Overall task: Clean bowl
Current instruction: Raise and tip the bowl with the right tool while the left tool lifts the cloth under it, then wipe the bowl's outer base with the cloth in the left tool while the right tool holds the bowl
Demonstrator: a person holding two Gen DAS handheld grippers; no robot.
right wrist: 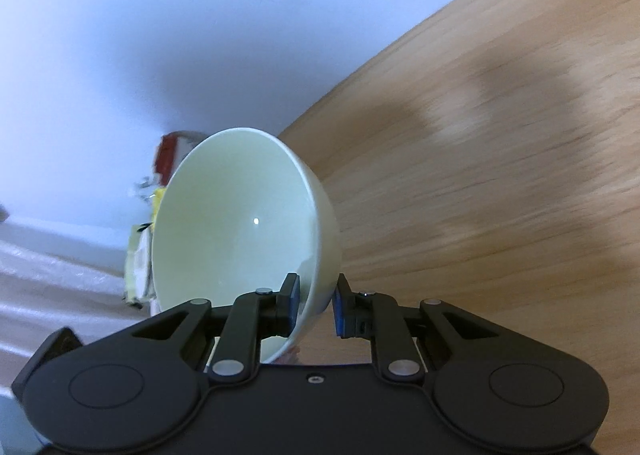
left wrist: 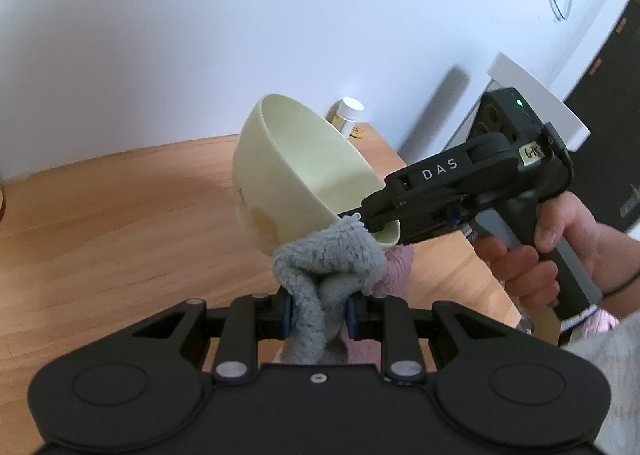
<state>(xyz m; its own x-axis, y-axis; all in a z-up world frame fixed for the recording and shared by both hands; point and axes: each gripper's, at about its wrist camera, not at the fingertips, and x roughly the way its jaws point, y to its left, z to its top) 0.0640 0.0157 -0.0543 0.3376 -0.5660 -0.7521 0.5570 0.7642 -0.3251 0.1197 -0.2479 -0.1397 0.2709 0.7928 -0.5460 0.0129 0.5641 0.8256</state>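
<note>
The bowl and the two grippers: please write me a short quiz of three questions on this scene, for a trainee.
1. True or false: the bowl stands flat on the wooden table.
2. What does the left gripper hold? A) a sponge B) a grey cloth C) a brush
3. Fill in: the right gripper clamps the bowl by its ____.

Key:
1. False; it is lifted and tilted.
2. B; the grey cloth sits just under the bowl's lower edge; whether it touches cannot be told.
3. Rim; one finger is inside, one outside.
</note>
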